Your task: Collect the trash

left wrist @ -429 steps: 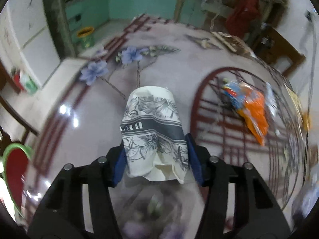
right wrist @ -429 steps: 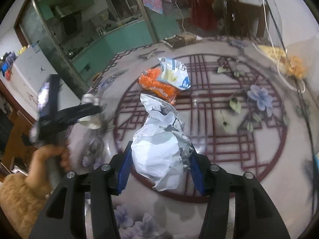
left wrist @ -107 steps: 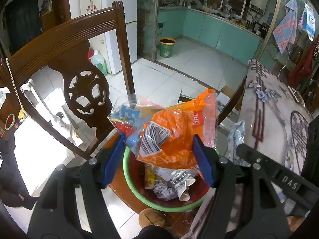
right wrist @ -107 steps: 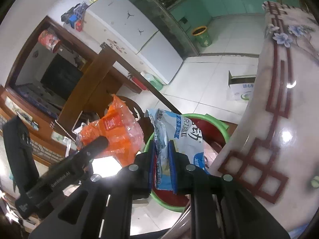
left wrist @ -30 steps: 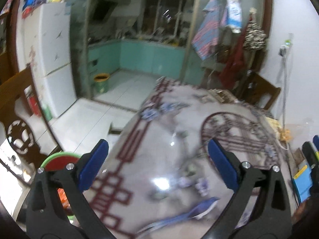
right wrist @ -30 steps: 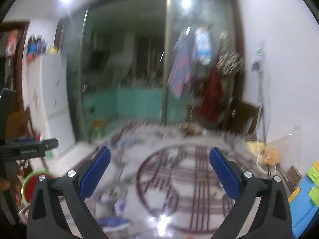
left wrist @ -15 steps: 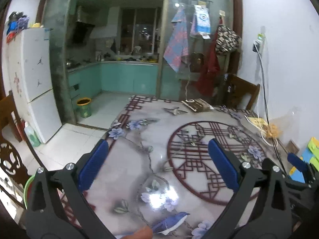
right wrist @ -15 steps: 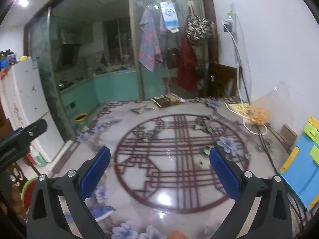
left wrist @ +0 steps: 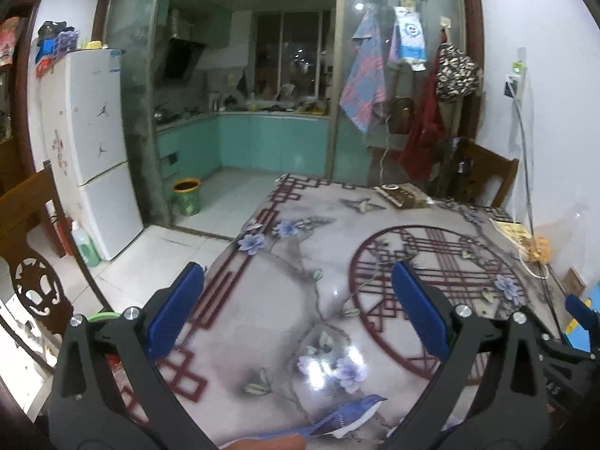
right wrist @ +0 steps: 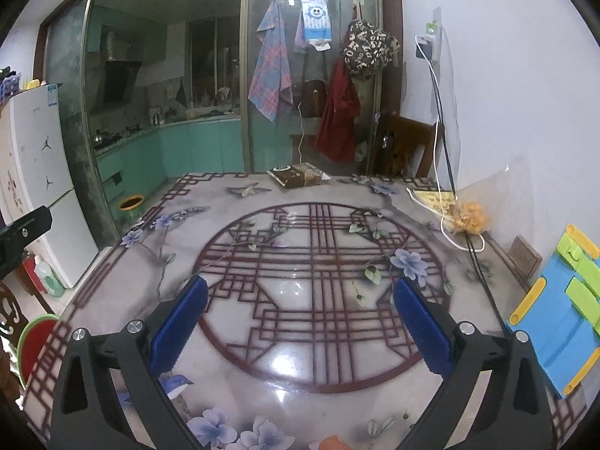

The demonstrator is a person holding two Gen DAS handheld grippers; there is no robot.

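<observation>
Both tools hover over the table with nothing between their blue pads: the left hand-held gripper [left wrist: 298, 311] is spread wide and empty above the table's near left part, and the right hand-held gripper [right wrist: 300, 315] is likewise released, held above the near side of the round lattice pattern.

Going left to right, a carved wooden chair [left wrist: 32, 281] stands off the table's left edge. Just beside it, below the table's near left corner, sits the red bin with a green rim [right wrist: 35, 341], where trash would be collected; its contents cannot be made out in these views. The left wrist view shows only a sliver of that green rim [left wrist: 103, 315] behind the gripper's arm. Farther back on the floor stand a white fridge [left wrist: 92, 150] and a small green and yellow bucket [left wrist: 186, 197].

The glossy table [right wrist: 318, 292] with printed flowers carries no loose wrappers across its middle. At its far edge lies a brown packet [right wrist: 298, 176]. Along the right edge rest a clear bag with orange-yellow contents [right wrist: 468, 217] and a white cable [right wrist: 440, 172] running up to a wall plug. Nearest the right corner lies a blue board with yellow and green pieces [right wrist: 558, 322].
</observation>
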